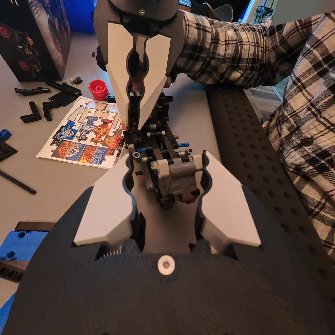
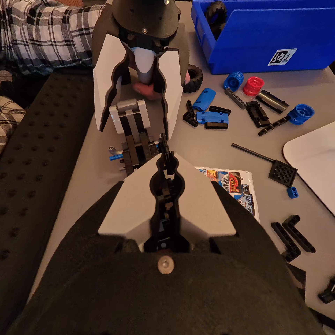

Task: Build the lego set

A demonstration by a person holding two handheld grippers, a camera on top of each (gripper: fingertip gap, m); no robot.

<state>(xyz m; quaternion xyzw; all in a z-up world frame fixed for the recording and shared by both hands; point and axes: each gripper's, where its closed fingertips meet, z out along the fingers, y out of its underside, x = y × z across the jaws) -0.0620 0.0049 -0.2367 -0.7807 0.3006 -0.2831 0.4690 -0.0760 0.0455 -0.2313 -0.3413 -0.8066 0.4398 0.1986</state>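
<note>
Left wrist view: my left gripper (image 1: pixel 167 159) has its jaws spread, straddling the grey-and-white end of the half-built black Technic chassis (image 1: pixel 155 154) at frame centre without clamping it. The chassis lies on the grey table (image 1: pixel 172 226), just beside a black perforated mat (image 1: pixel 253 145) on the right. My right gripper (image 1: pixel 133 125) comes down from the top of the frame, jaws pinching the chassis's far black end.

Right wrist view confirms it: right gripper (image 2: pixel 167 154) jaws nearly together with black beams of the chassis (image 2: pixel 134 143) caught between them; left gripper (image 2: pixel 134 134) at top centre, wide apart around the grey-white block.

Progress, my read: frame core is built with pins, axles and grey pipe elbows on, but no wheels and no body panels. Left over on the table:
- red wheel hub (image 2: pixel 253 86), two blue hubs (image 2: pixel 233 81), a black rubber tyre (image 2: pixel 194 79)
- blue curved panels (image 2: pixel 204 98), loose black L-beams (image 2: pixel 293 235), a long black axle (image 2: pixel 253 153)
- printed sticker sheet (image 1: pixel 81 137), looks mostly unused
- blue plastic bin (image 2: pixel 262 45) upper right, at least one more tyre inside

Probably under halfway.
</note>
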